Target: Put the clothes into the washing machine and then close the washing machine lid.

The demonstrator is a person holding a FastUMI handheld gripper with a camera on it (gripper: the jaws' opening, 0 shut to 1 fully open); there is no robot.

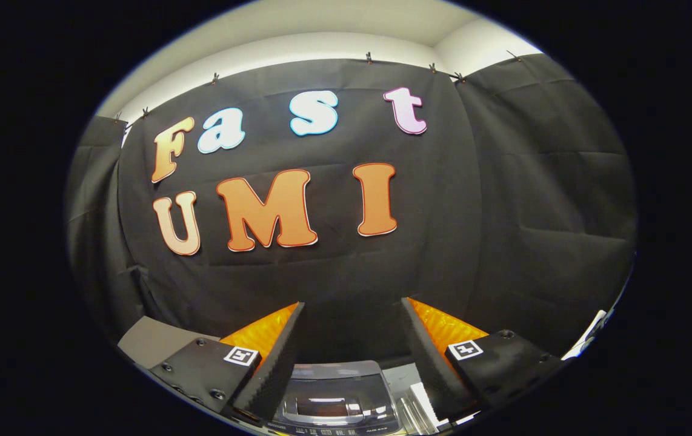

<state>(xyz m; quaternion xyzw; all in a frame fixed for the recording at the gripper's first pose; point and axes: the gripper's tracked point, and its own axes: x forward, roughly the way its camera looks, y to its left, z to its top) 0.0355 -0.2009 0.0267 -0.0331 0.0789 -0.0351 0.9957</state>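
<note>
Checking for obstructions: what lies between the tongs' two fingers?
Nothing is held. In the gripper view, the open tongs frame the washing machine lid below and black cloth wall beyond.

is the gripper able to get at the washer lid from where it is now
Probably yes. The gripper is open and holds nothing, and the washer lid sits low between the fingers with nothing in between. But the gripper points at the booth wall, so it would have to tilt down first.

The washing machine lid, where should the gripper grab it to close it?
Hard to say for sure. The washing machine lid peeks between the open gripper fingers, low and below them, looking glossy and fairly flat. Its edges are hidden here. A likely bet is coming down from above to its near rim and pinching or pushing there, since the flat glossy top offers nothing to pinch.
</note>
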